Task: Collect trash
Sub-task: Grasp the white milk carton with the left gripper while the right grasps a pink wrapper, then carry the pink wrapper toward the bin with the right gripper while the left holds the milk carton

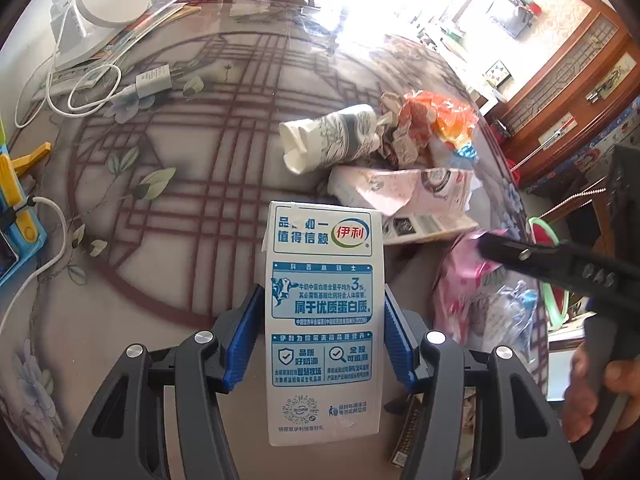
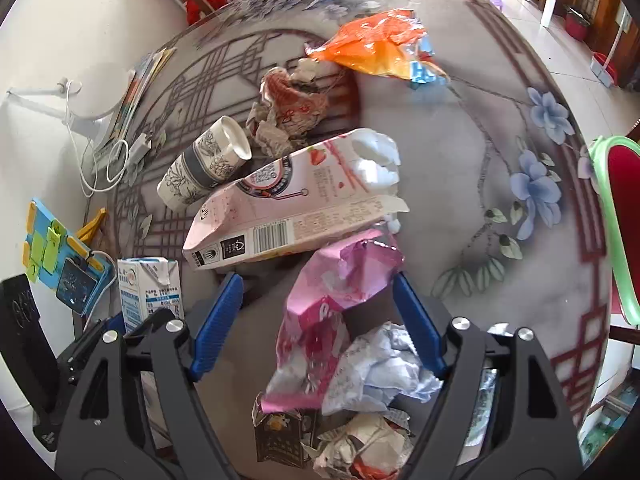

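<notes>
My left gripper (image 1: 322,334) is shut on a white and blue milk carton (image 1: 322,320), which stands upright between the blue fingers (image 1: 242,332); the same carton (image 2: 148,288) shows at the lower left of the right wrist view. My right gripper (image 2: 316,316) stands wide open over a crumpled pink wrapper (image 2: 340,280) that lies between its fingers. On the table beyond lie a paper cup (image 2: 204,164), a pink strawberry carton (image 2: 288,204), crumpled paper (image 2: 288,108) and an orange bag (image 2: 372,48). Blue-white crumpled paper (image 2: 384,368) and a small dark carton (image 2: 280,436) lie under the right gripper.
The round glass-topped table (image 1: 180,200) carries a white lamp (image 1: 108,0), a charger with its cable (image 1: 152,80) and a blue toy stand (image 2: 60,256) on its left side. A green-rimmed red seat (image 2: 616,220) stands off the right edge. A hand (image 1: 600,396) holds the right gripper.
</notes>
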A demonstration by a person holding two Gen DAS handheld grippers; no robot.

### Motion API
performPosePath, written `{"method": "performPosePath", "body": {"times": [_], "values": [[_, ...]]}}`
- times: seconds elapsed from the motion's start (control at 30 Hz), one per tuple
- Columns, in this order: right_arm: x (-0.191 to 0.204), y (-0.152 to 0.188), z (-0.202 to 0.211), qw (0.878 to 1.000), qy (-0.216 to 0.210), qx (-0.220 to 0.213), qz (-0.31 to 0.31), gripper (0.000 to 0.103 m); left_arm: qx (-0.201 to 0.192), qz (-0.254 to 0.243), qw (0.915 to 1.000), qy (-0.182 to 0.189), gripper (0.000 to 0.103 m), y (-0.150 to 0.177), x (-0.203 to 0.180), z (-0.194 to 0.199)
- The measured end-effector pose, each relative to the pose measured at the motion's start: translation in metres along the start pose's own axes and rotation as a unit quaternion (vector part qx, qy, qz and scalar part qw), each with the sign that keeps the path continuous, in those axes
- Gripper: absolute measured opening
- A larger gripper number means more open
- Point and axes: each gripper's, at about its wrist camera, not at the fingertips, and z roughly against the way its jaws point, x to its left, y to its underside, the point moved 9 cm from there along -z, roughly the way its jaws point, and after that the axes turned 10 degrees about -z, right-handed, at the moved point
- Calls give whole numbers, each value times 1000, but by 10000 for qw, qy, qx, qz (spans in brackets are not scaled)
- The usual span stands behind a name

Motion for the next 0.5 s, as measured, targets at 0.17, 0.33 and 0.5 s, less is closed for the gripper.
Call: {"method": "performPosePath", "body": {"times": [0.17, 0.33, 0.5], "values": [[5, 2, -3, 9999, -91, 84, 84, 38, -66, -87, 9999, -18, 54, -8, -4, -2], [10, 2, 7, 9996, -245, -20, 127, 21, -132, -96, 9999, -12, 54, -17, -6, 0], [17, -4, 38, 9978, -275, -493, 344, 19, -275, -200, 9994, -63, 54, -27, -12, 8]]}}
